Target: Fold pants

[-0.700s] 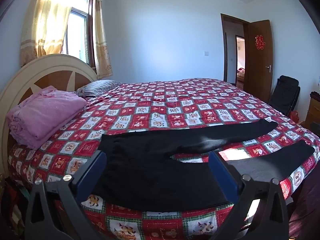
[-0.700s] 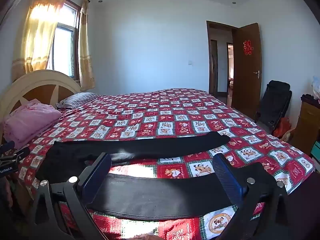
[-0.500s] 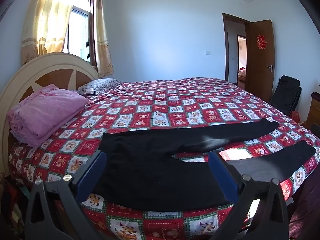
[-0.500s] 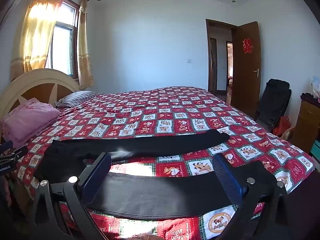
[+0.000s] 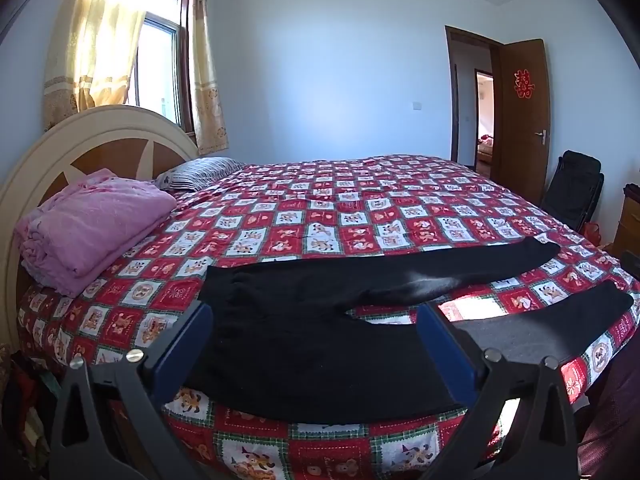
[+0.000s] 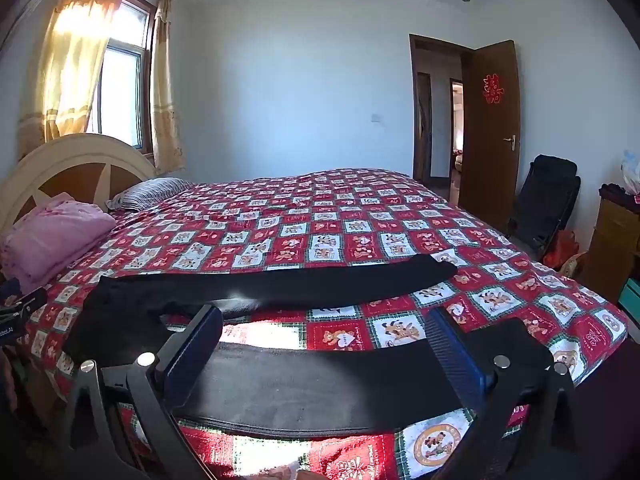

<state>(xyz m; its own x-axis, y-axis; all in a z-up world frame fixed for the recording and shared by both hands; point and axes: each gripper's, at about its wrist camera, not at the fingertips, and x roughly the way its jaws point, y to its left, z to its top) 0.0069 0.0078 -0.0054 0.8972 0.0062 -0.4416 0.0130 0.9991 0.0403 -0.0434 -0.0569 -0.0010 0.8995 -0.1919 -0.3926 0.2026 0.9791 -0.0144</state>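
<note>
Black pants (image 5: 304, 344) lie spread flat near the front edge of a bed with a red patchwork cover (image 5: 360, 216), waist to the left, the two legs splayed apart to the right. My left gripper (image 5: 316, 316) hovers open above the waist and hip part, nothing between its blue pads. In the right wrist view the near leg (image 6: 320, 384) stretches across under my right gripper (image 6: 326, 314), which stands open and clear of the cloth. The far leg (image 6: 320, 284) runs behind it. The left gripper's tip (image 6: 20, 312) shows at that view's left edge.
A folded pink blanket (image 5: 92, 228) and a striped pillow (image 5: 200, 172) sit by the curved headboard (image 5: 80, 140) at left. A black chair (image 5: 572, 188) and wooden cabinet (image 6: 616, 240) stand right of the bed, by an open door (image 5: 520, 120).
Both views have shifted only slightly, with the pants sitting a little lower in frame. The pants have not moved and both grippers stay open.
</note>
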